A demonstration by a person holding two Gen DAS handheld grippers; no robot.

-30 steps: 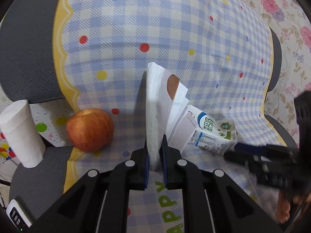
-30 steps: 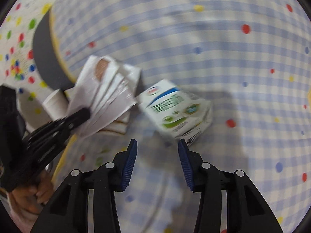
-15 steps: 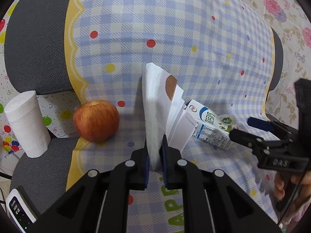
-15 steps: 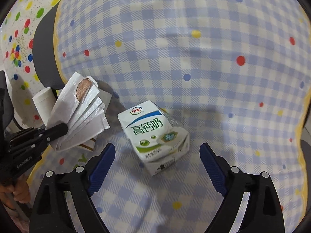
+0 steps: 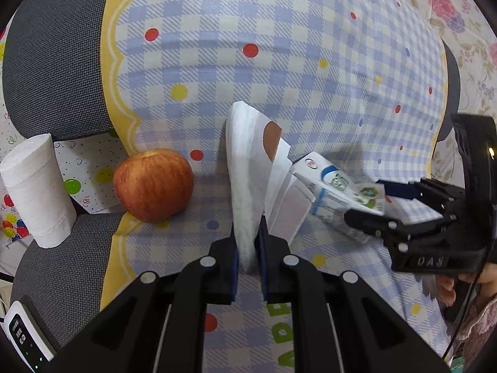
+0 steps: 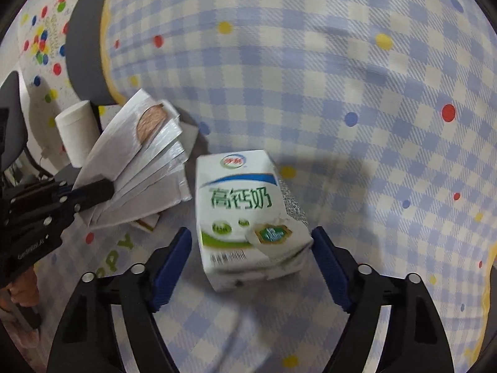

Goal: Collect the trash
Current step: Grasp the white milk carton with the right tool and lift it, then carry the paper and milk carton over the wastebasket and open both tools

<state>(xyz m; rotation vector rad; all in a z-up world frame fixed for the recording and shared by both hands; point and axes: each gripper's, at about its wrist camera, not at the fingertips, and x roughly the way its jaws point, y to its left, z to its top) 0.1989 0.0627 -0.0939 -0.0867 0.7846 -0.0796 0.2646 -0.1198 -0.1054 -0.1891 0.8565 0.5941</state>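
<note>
My left gripper (image 5: 247,242) is shut on a white paper bag (image 5: 248,168) with a brown stain and holds it upright on the checked cloth; the bag also shows in the right wrist view (image 6: 136,161). A white and green milk carton (image 6: 248,217) lies on the cloth just right of the bag, and it shows in the left wrist view too (image 5: 338,192). My right gripper (image 6: 250,264) is open, its blue pads on either side of the carton's near end, apart from it.
A red apple (image 5: 153,185) sits left of the bag. A white paper roll (image 5: 35,192) stands at the far left by the grey chair (image 5: 52,49). A white remote (image 5: 21,342) lies at the bottom left. Floral cloth (image 5: 450,15) lies at the far right.
My right gripper opened wide and moved in over the milk carton, which now lies between its fingers. My left gripper kept its hold on the paper bag.
</note>
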